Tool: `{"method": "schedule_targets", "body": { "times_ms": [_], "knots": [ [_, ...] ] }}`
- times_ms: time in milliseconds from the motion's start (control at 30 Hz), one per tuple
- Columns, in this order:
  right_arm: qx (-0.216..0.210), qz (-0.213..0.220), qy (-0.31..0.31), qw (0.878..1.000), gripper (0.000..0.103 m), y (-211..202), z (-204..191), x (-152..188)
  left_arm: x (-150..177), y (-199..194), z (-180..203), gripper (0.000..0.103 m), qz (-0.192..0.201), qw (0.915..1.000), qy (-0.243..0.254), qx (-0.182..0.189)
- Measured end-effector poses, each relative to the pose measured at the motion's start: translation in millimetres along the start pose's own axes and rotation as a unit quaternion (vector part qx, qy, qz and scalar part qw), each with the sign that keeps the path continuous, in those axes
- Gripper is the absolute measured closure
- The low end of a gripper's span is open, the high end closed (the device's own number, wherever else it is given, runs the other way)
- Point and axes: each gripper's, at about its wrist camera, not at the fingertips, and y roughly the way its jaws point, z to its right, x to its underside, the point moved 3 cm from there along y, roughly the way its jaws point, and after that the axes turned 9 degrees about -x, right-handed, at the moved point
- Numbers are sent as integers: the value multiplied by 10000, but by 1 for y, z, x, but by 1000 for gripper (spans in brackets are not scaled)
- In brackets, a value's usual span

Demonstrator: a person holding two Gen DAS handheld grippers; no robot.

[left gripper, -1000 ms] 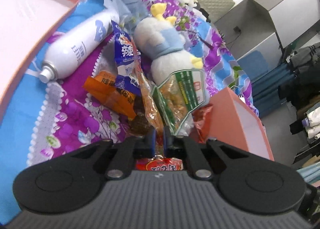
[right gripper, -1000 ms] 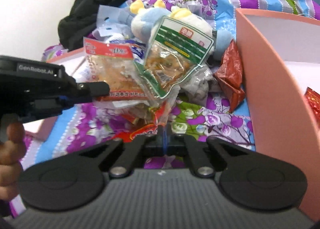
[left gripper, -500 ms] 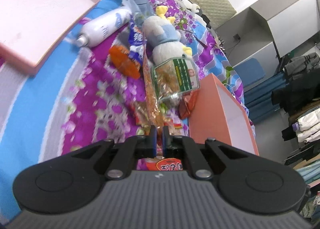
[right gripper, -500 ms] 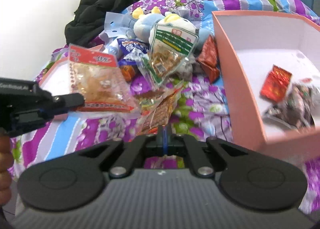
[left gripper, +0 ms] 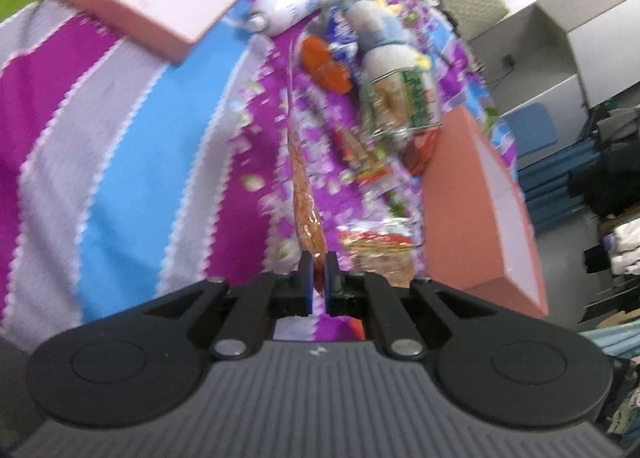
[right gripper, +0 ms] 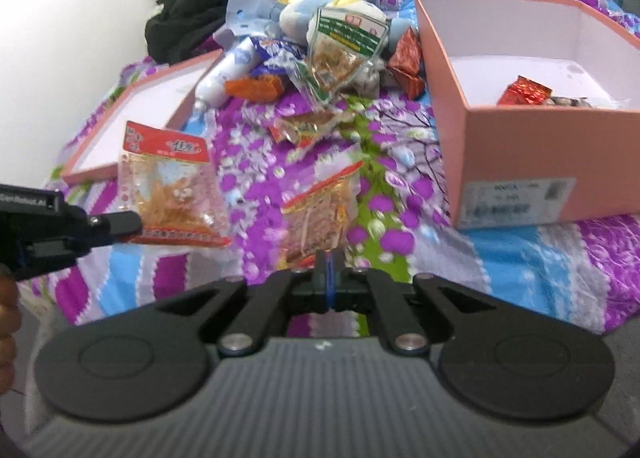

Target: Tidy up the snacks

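Over the bedspread, both grippers carry snack packets by one edge so they hang free: left gripper [left gripper: 316,282] pinched tight on a red-topped packet [right gripper: 172,189], right gripper [right gripper: 329,286] clamped on another packet [right gripper: 320,213]. Pink box [right gripper: 516,161] waits at 2 o'clock, prob. their destination.

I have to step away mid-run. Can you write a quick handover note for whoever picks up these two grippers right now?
Left gripper: shut on a clear red-topped snack packet, held off the bed.
Right gripper: shut on a second clear red-striped packet.
Pink cardboard box: open on the right, a red foil snack and a few more inside.
Left: box both held packets, then the green-labelled packet, orange packet and red foil pouch piled by the plush toy.
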Motion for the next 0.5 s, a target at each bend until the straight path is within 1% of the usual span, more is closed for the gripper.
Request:
{"method": "schedule_targets", "body": {
  "times_ms": [133, 167, 233, 267, 300, 333, 367, 400, 467, 500],
  "knots": [
    [110, -131, 5, 9999, 95, 7, 2, 11, 1, -3, -16, 97, 46, 9996, -56, -256],
    [184, -142, -20, 9997, 92, 8, 1, 13, 0, -3, -19, 95, 69, 9996, -49, -287],
    [260, -220, 24, 9994, 87, 9, 1, 16, -1, -4, -24, 82, 23, 9994, -20, -345],
    [252, -229, 44, 9994, 73, 8, 1, 17, -1, -5, -25, 62, 28, 9993, 31, -370],
    [253, -231, 48, 9994, 55, 7, 0, 18, -1, -7, -26, 44, 86, 9991, 77, -410],
    [272, -220, 32, 9994, 47, 4, -1, 18, 0, -10, -26, 39, 191, 9986, 131, -471],
    [305, -194, -18, 9993, 35, 1, -2, 18, 0, -12, -25, 31, 281, 9981, 187, -517],
    [334, -162, -64, 9993, 27, -1, -4, 17, 1, -15, -25, 27, 349, 9975, 266, -562],
    [346, -119, -132, 9992, 18, -4, -8, 15, 3, -17, -23, 23, 438, 9963, 376, -632],
    [315, -92, -171, 9993, 18, -3, -10, 13, 3, -17, -22, 21, 504, 9957, 395, -665]
  ]
}}
